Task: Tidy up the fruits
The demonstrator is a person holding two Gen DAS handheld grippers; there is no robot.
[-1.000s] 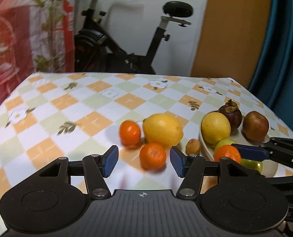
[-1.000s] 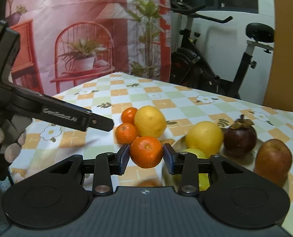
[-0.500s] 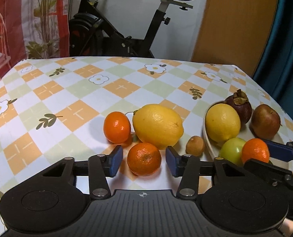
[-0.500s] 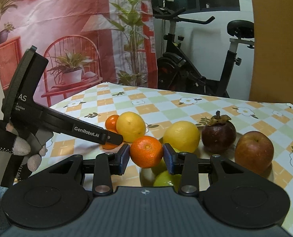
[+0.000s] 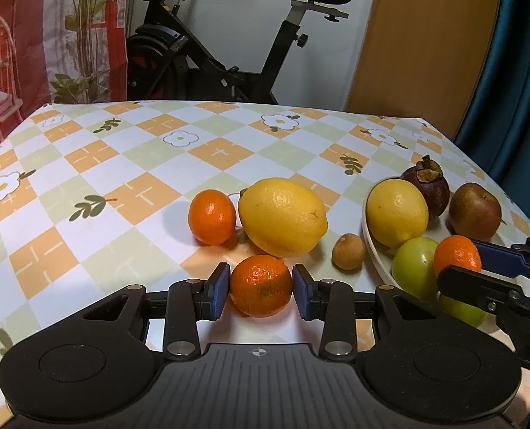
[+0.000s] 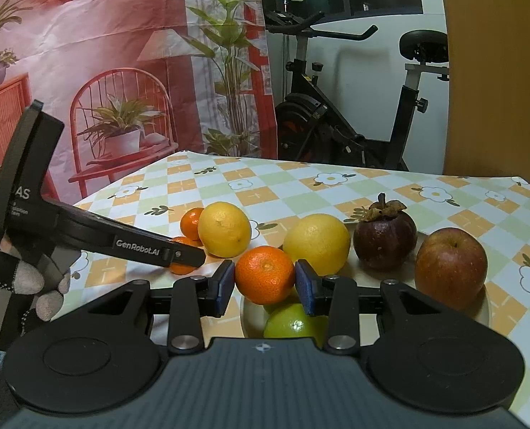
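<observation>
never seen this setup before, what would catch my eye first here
Two mandarins pinched at once: the left hand-held gripper is closing on one on the checked tablecloth, and the right hand-held gripper holds another above the white plate. A big lemon sits mid-table.

— We see both views well lit, with a warm indoor light from above. The fruits are sharp, without motion blur.

— Yes, and we notice soft shadows on the tablecloth (image 5: 129, 178) left of the small orange (image 5: 212, 216), and a bright sheen on the lemon (image 5: 282, 216).

— At the edges we see strong fisheye bending: the exercise bike (image 6: 354, 107) leans, and the corners go dark.

— The backdrop (image 6: 104, 53) is a little softer.
</observation>
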